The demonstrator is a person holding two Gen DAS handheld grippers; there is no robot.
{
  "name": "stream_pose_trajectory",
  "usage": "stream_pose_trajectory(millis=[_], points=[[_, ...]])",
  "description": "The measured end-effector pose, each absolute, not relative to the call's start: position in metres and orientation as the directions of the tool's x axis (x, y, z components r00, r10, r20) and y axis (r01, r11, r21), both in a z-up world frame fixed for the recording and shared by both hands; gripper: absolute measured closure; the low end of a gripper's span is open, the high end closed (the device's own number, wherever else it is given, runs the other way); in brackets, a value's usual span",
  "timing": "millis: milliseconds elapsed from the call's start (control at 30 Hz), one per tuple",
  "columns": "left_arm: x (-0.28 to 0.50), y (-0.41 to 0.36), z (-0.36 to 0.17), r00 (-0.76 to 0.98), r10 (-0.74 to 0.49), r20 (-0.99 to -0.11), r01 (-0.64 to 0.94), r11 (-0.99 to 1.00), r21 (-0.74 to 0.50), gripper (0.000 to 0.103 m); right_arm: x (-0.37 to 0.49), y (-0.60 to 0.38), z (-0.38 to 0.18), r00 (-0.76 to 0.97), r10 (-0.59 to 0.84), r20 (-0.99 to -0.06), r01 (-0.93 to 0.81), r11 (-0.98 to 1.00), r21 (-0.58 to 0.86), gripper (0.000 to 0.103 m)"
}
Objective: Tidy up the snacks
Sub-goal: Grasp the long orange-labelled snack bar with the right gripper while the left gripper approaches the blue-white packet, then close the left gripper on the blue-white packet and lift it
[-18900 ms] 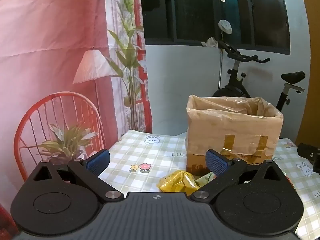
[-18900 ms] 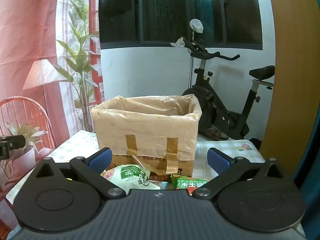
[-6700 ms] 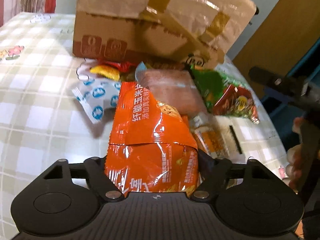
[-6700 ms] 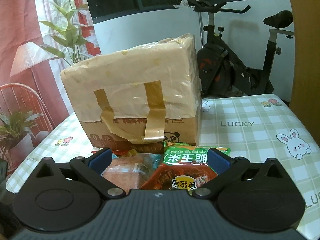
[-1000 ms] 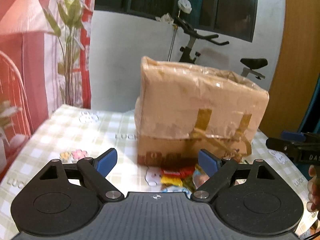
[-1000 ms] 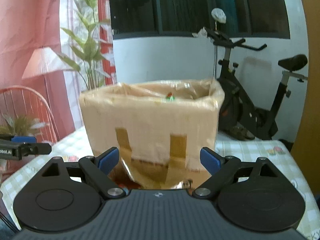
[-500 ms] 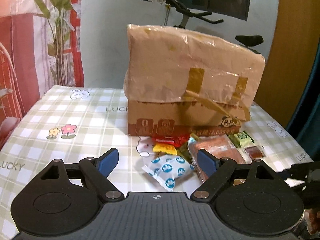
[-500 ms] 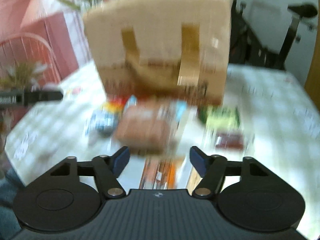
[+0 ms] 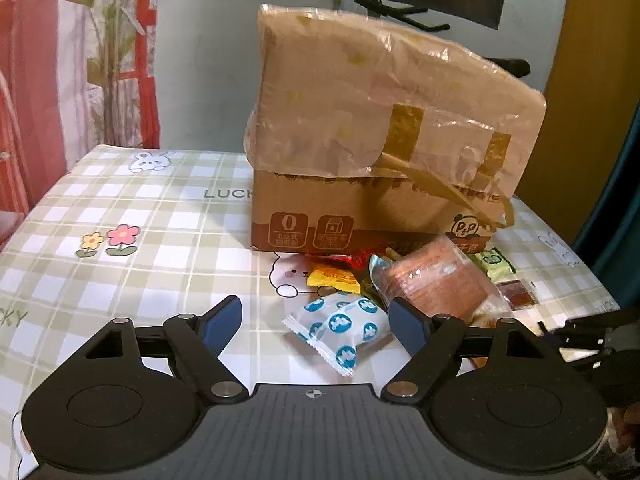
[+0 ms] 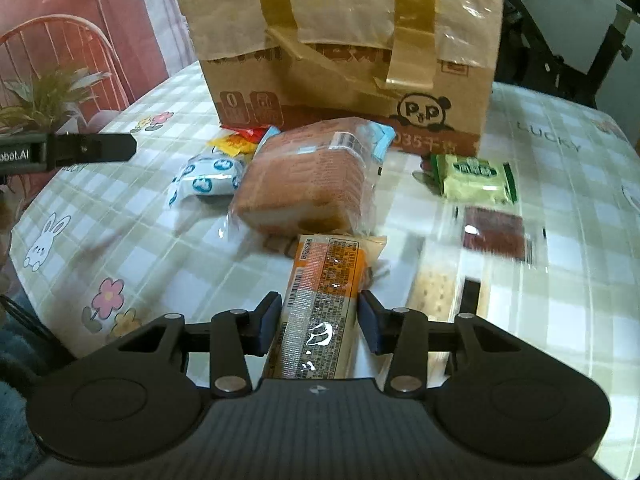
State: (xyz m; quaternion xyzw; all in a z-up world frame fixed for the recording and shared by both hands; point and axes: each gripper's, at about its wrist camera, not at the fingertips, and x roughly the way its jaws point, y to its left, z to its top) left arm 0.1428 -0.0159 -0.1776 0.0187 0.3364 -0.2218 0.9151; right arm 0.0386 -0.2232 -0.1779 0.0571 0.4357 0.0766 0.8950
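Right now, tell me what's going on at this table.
A person is sorting snacks with hand-held tongs. The right tongs are closing around a long orange packet lying on the checked tablecloth; the packet sits between the pads, but a firm grip isn't clear yet. The left tongs hover open over a blue-and-white wrapped snack, holding nothing and closing slightly. More snacks, including a wrapped cake and a green packet, lie before the cardboard box.

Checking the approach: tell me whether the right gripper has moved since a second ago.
Yes. The right gripper has dropped and tilted down: the cardboard box now sits higher in its view, with an orange snack packet between its closing jaws.
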Motion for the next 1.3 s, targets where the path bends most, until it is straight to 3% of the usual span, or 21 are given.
stream_pose_trajectory(millis=[467, 600, 1033, 1300], points=[[0.202, -0.033, -0.217, 0.598, -0.470, -0.649, 0.459, 0.865, -0.202, 0.022, 0.058, -0.230, -0.183, 0.627, 0.179, -0.758, -0.078, 0.983, 0.168, 0.062], [0.194, -0.032, -0.223, 0.560, -0.492, -0.667, 0.481, 0.848, -0.222, 0.031, 0.057, -0.230, -0.183, 0.629, 0.182, -0.756, -0.075, 0.982, 0.174, 0.062], [0.159, -0.012, -0.219, 0.500, -0.559, -0.661, 0.521, 0.804, -0.286, 0.031, 0.057, -0.231, -0.184, 0.635, 0.186, -0.750, -0.060, 0.980, 0.192, 0.062], [0.164, -0.022, -0.215, 0.518, -0.545, -0.659, 0.555, 0.801, -0.225, 0.027, 0.057, -0.232, -0.185, 0.635, 0.191, -0.748, -0.058, 0.978, 0.201, 0.062]])
